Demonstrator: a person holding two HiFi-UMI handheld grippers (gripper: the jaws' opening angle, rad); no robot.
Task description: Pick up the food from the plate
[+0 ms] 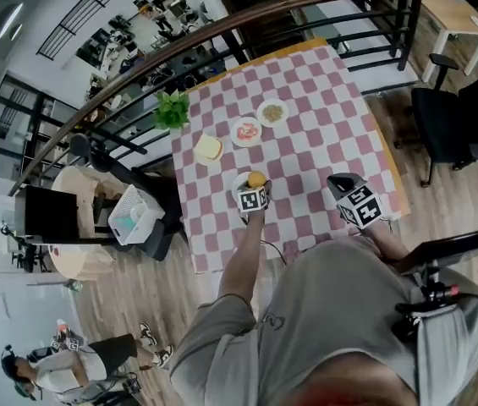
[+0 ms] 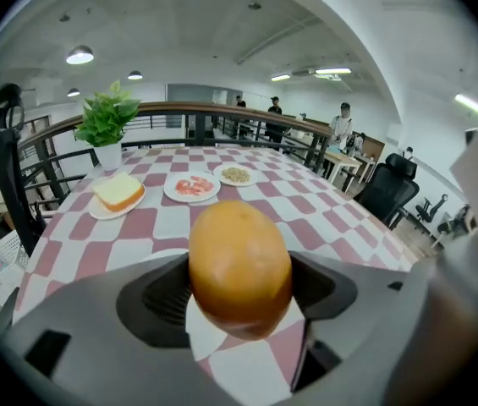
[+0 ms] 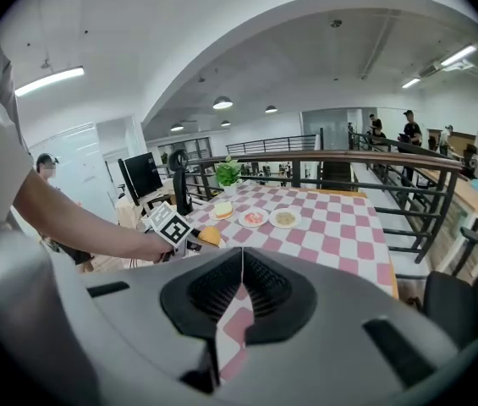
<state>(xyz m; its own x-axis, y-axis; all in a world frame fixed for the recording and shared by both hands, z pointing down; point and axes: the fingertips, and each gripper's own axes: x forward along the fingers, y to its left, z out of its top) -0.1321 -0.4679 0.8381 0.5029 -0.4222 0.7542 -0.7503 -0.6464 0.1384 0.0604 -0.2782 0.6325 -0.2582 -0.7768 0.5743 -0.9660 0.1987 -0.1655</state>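
Left hand-held gripper (image 2: 240,299) clenched on a bun (image 2: 239,260), held clear of the plate (image 1: 239,178) directly beneath it for removal from the surface (image 1: 323,125); right hand-held gripper (image 3: 240,303), closed and empty, idle to its right.

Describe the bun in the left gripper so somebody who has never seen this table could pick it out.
Find the pink-and-white checked table beside the curved railing. Toward its near edge, the left gripper is shut on the bun, short of three plates of food. It is smooth, rounded and golden-orange, and the only food held between jaws rather than lying on a plate.
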